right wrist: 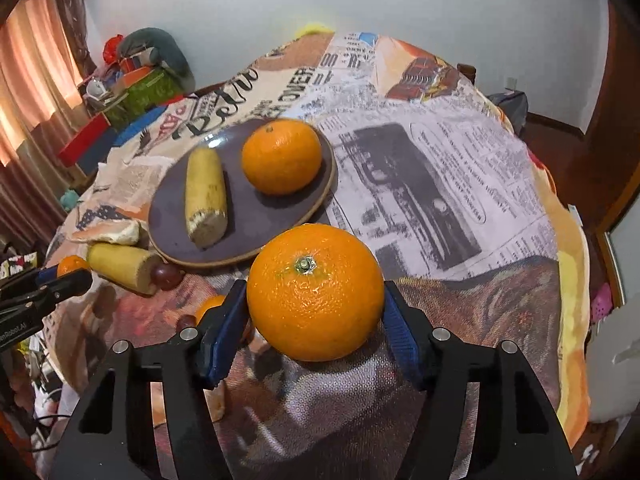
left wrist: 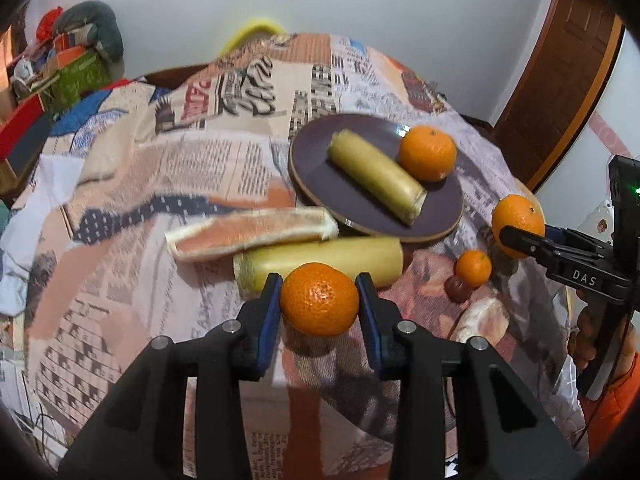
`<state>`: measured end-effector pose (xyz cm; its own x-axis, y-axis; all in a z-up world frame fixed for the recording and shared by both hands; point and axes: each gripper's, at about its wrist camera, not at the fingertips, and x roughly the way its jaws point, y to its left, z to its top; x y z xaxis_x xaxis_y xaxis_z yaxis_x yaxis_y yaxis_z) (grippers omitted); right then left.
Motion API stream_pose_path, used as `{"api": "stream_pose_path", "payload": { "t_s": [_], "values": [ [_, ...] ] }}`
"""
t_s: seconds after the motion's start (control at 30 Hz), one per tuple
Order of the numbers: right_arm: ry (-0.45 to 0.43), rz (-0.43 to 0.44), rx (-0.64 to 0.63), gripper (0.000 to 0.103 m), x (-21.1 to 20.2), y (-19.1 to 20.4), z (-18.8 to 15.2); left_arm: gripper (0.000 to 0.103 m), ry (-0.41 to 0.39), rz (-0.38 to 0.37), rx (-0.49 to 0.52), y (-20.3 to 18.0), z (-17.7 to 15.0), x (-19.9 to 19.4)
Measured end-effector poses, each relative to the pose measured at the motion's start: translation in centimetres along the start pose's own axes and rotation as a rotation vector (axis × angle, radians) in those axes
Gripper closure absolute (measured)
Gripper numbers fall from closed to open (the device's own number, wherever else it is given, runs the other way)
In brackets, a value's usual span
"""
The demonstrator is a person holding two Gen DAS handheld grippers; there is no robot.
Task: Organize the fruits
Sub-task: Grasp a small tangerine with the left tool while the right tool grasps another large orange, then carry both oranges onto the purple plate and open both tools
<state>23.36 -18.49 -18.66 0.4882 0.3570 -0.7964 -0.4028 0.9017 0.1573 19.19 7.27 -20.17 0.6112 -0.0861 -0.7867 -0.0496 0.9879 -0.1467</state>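
Note:
My left gripper [left wrist: 319,300] is shut on a small mandarin [left wrist: 319,299] and holds it above the cloth, near a yellow cane piece [left wrist: 320,258] and a pomelo wedge [left wrist: 252,232]. My right gripper [right wrist: 316,300] is shut on a large orange [right wrist: 315,292]; it also shows in the left wrist view [left wrist: 517,226]. The purple plate [left wrist: 320,184] holds a yellow cane piece [left wrist: 376,176] and an orange [left wrist: 427,153]. In the right wrist view the plate [right wrist: 168,208] lies just beyond the held orange.
A small mandarin [left wrist: 473,267] and a dark red fruit [left wrist: 458,289] lie on the newspaper-print cloth [left wrist: 160,168] right of the cane piece. Boxes and clutter [left wrist: 60,76] stand at the far left. A wooden door [left wrist: 560,80] is at the right.

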Motion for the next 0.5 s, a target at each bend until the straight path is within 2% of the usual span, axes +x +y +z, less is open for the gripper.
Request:
{"api": "stream_pose_path", "payload": {
  "t_s": [0.5],
  "values": [
    [-0.136, 0.033, -0.030, 0.041, -2.6, 1.4, 4.5, 0.066, -0.103, -0.003, 0.041, -0.8, 5.5, -0.8]
  ]
}}
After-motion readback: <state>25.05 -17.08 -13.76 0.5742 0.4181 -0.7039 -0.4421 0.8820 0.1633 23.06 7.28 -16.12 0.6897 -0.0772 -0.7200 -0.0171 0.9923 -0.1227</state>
